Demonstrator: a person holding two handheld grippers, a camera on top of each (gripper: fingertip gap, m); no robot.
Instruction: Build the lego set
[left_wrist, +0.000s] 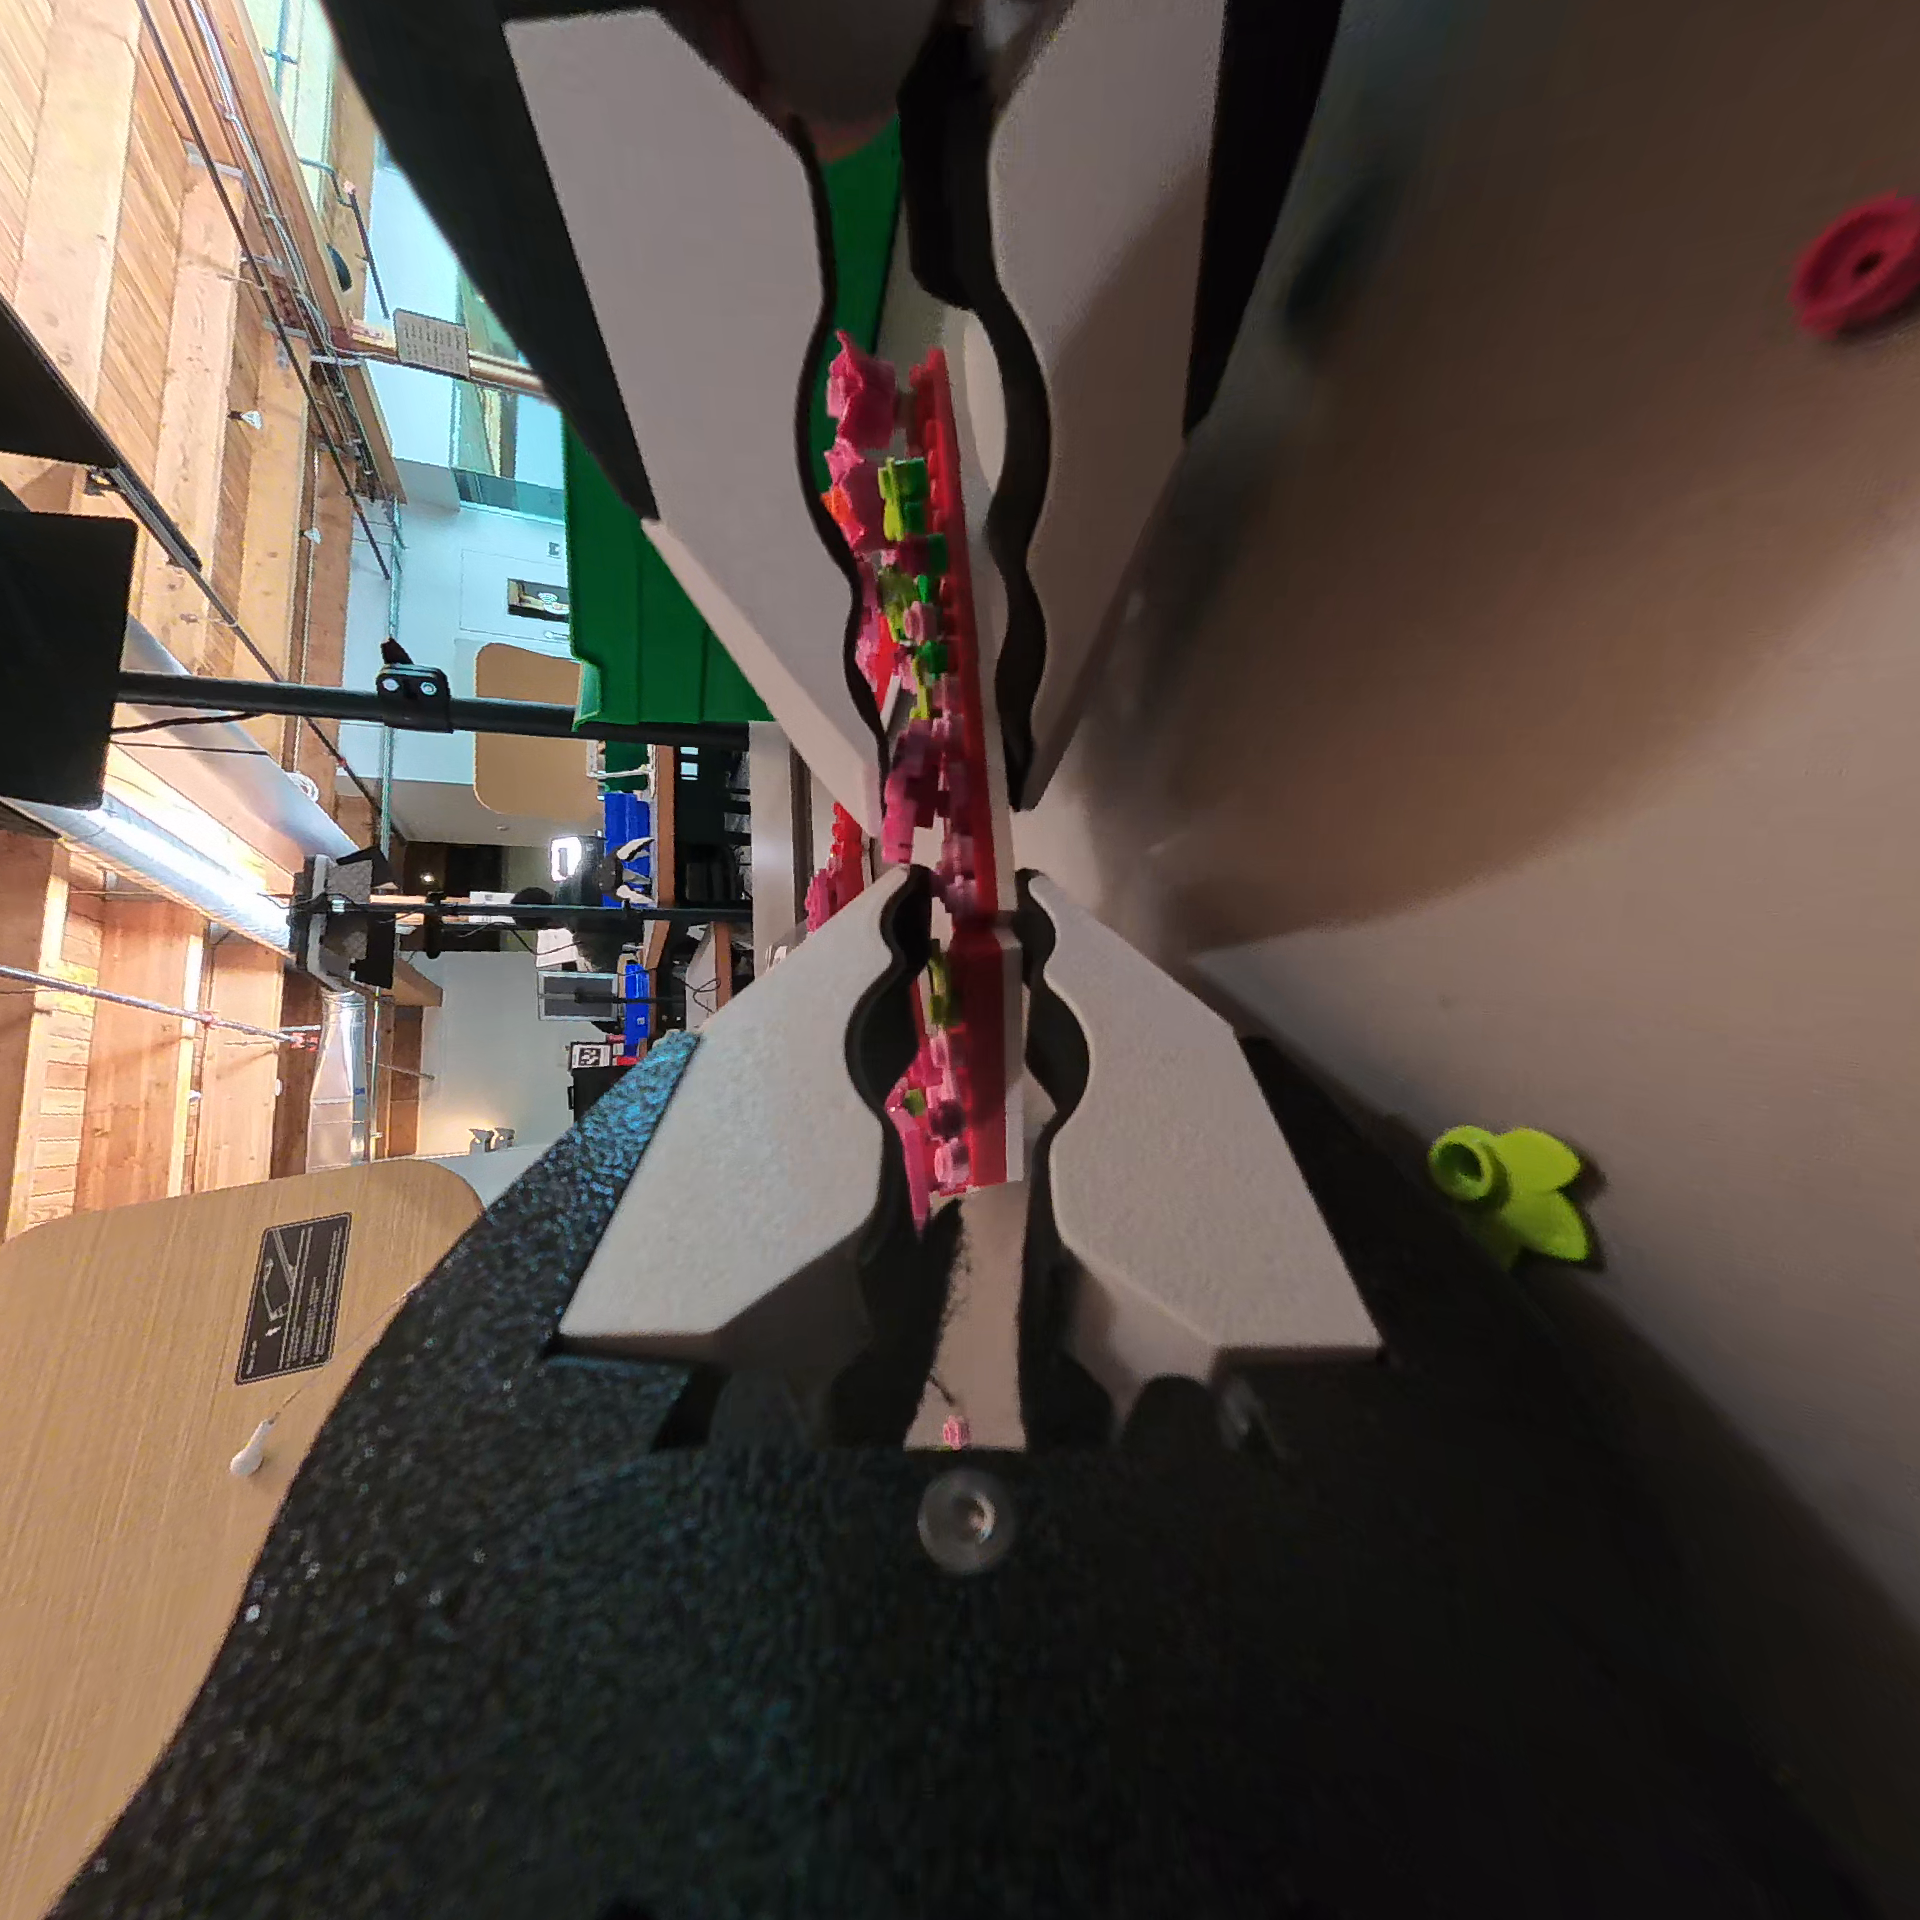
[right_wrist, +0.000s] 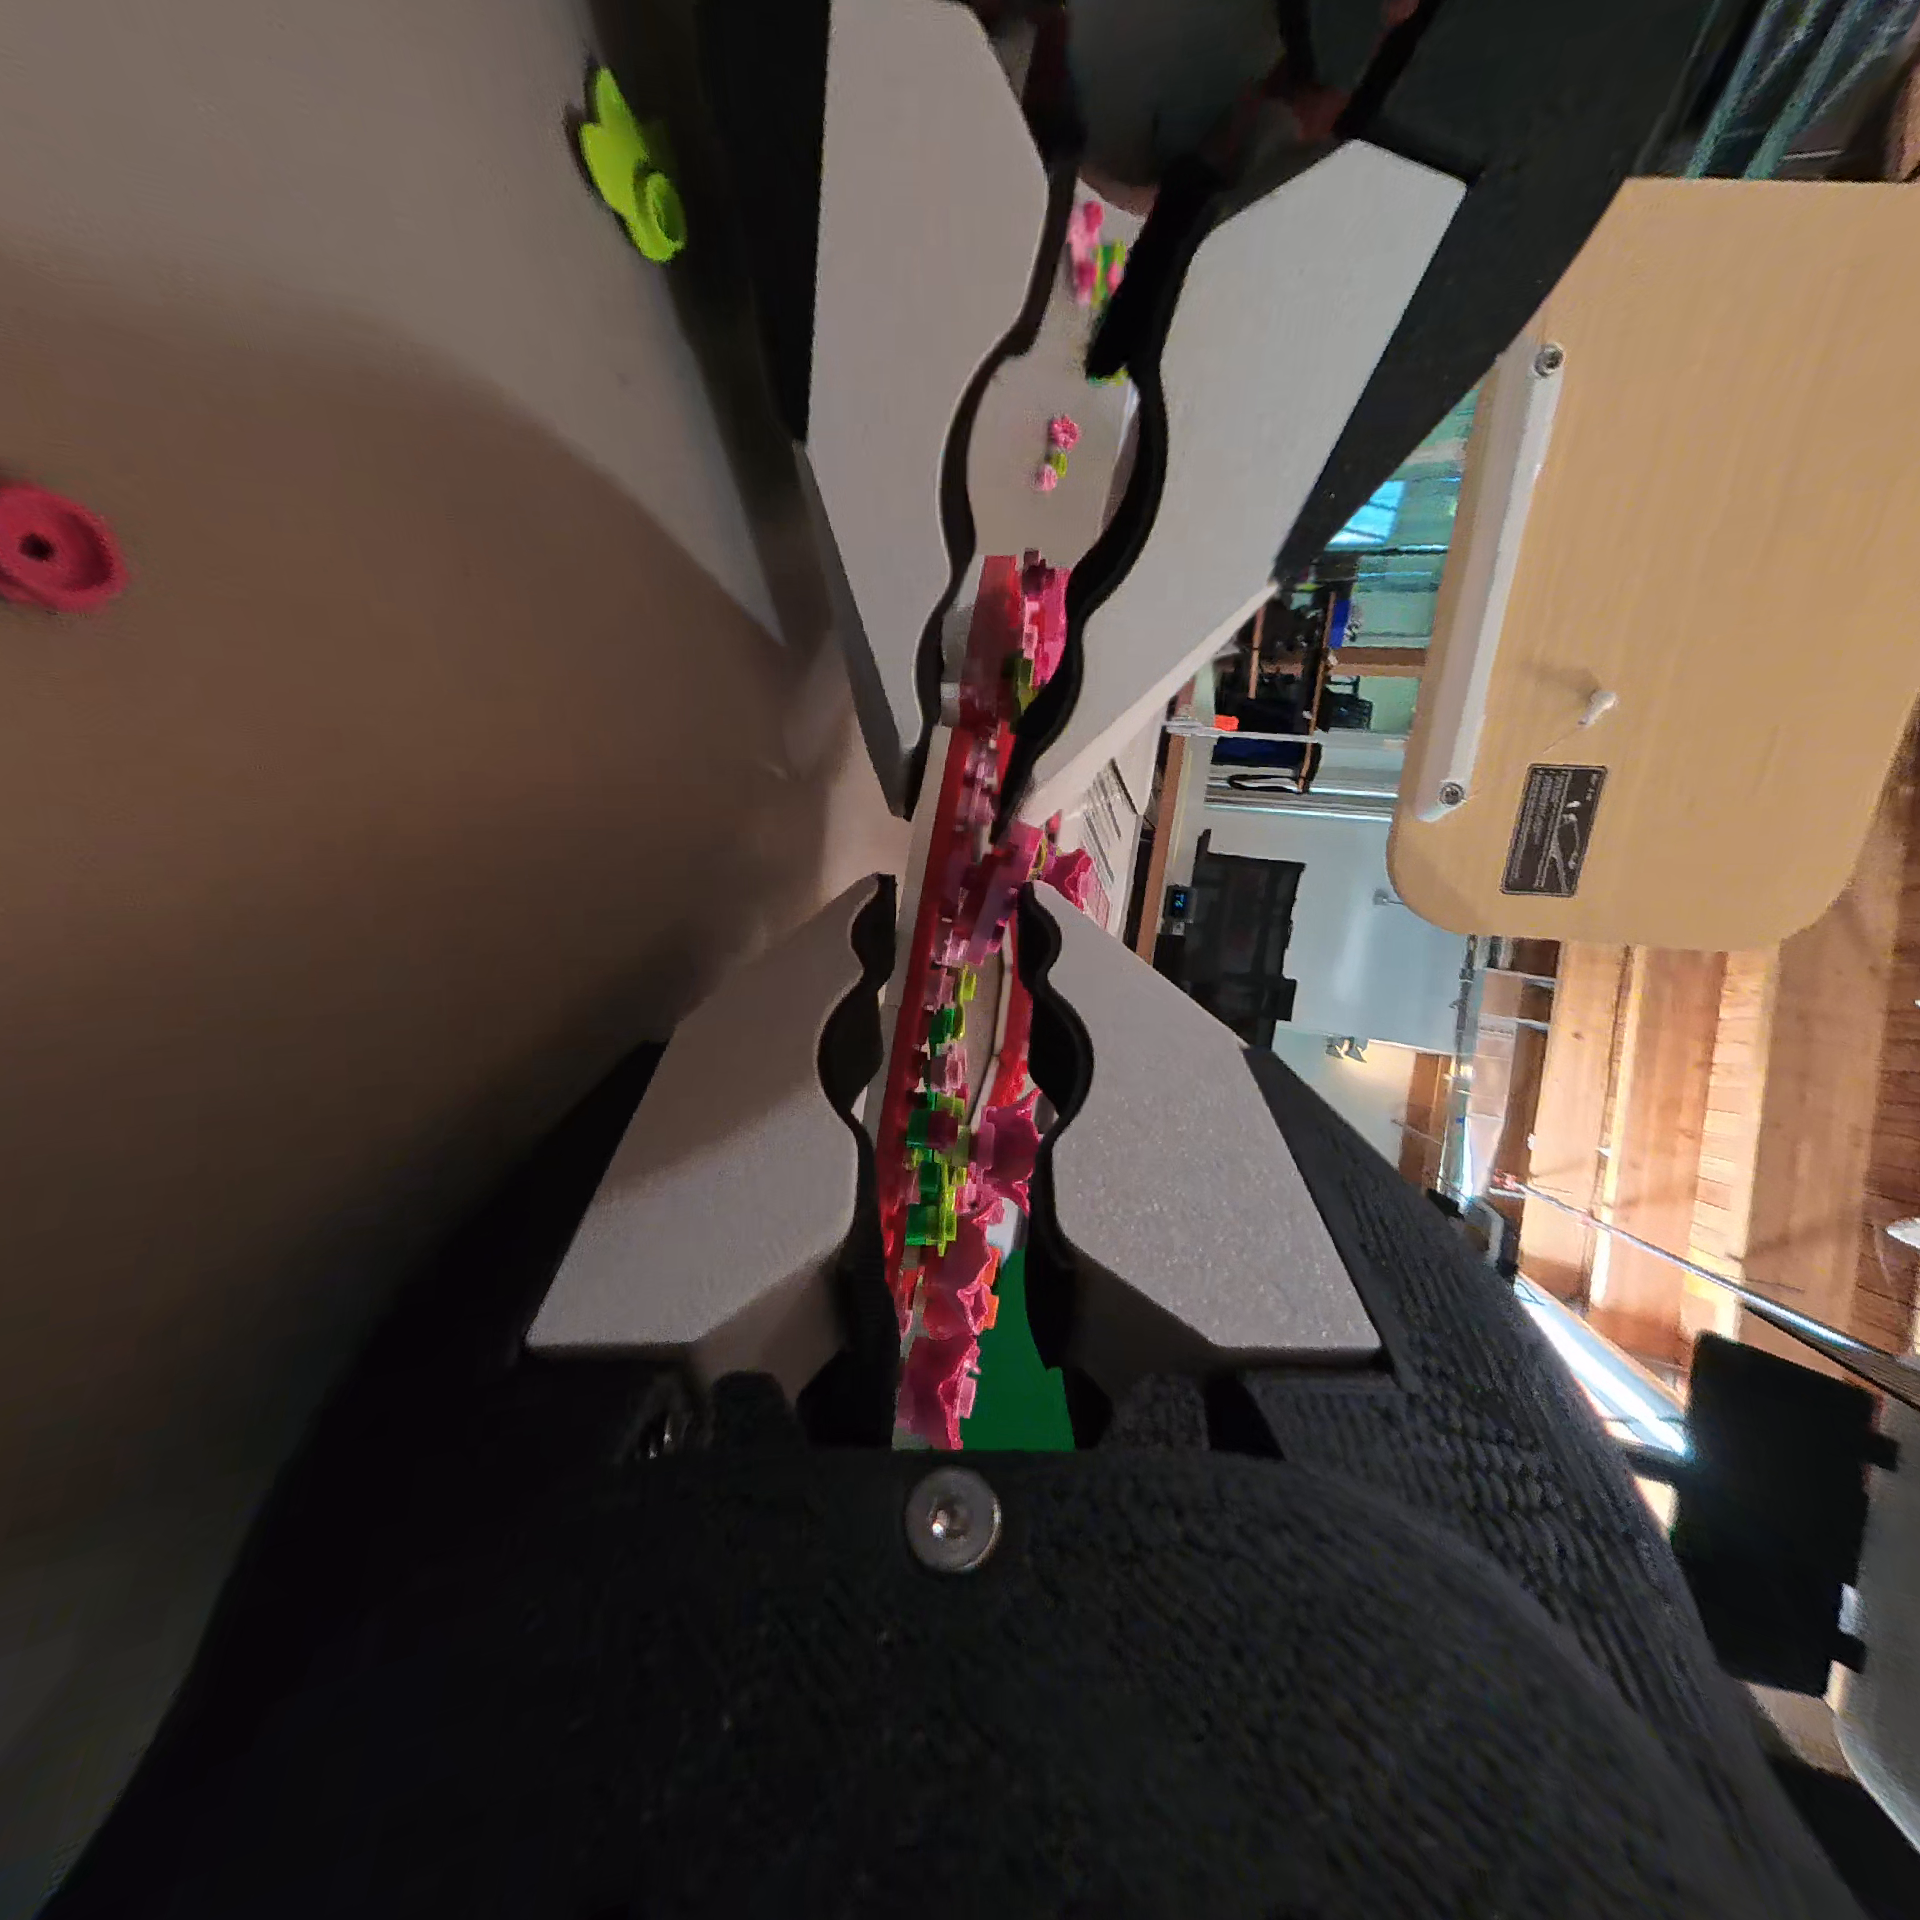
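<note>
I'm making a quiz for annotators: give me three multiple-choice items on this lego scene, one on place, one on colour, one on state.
1. Where is the lime leaf piece?
A on the table
B on the plate
C in a tool

2. What colour is the plate?
A blue
B red
C white

3. How do the left tool and right tool stand?
A both open
B one open
C both shut on the plate

Key: A, it lies loose on the table; B, its edge shows red; C, each tool's fingers pinch the plate.
</note>
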